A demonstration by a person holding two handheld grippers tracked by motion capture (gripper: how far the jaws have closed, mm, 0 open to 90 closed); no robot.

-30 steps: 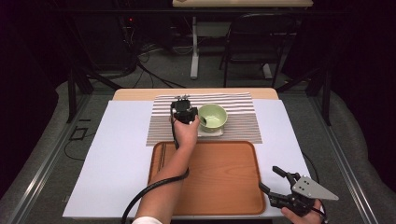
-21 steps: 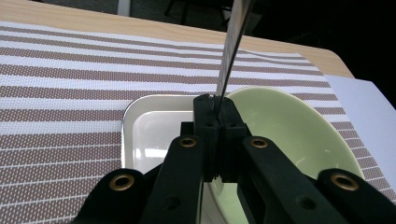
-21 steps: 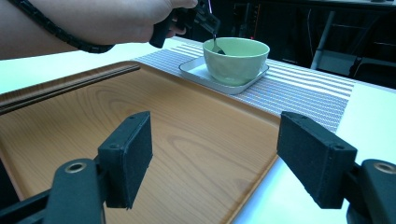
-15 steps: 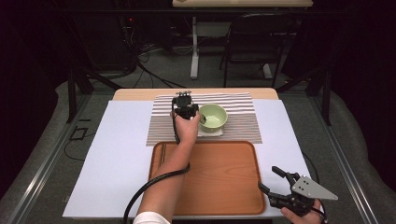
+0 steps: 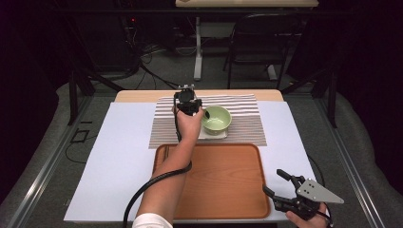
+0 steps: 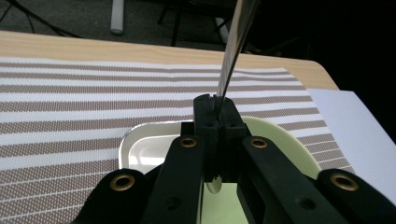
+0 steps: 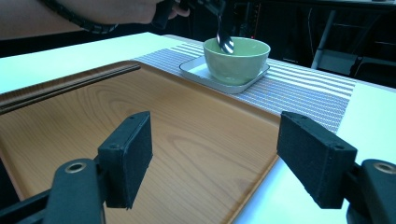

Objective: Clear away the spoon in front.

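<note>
Spoon (image 7: 225, 41): a metal one, clamped by its handle between the closed jaws of the left gripper (image 5: 189, 101). In the left gripper view the handle (image 6: 235, 44) rises steeply from between the two black pads, and the bowl end shows just below them. In the right gripper view the spoon hangs bowl-down, its tip at the rim of the green bowl (image 5: 216, 118), over the near edge of the opening.

Green bowl: stands on a small white square tray (image 5: 209, 134). The tray lies on the striped placemat (image 5: 247, 121) at the far side of the table. The placemat rests on a white sheet (image 5: 114, 156) that covers most of the wooden tabletop (image 5: 138, 95).

Wooden serving tray (image 5: 218, 183): lies on the white sheet, just in front of the placemat, with nothing on it.

Right gripper (image 5: 285, 190): held at the near right corner of the serving tray, well apart from the bowl. Its jaws stand wide apart with nothing between the pads (image 7: 128, 156).
</note>
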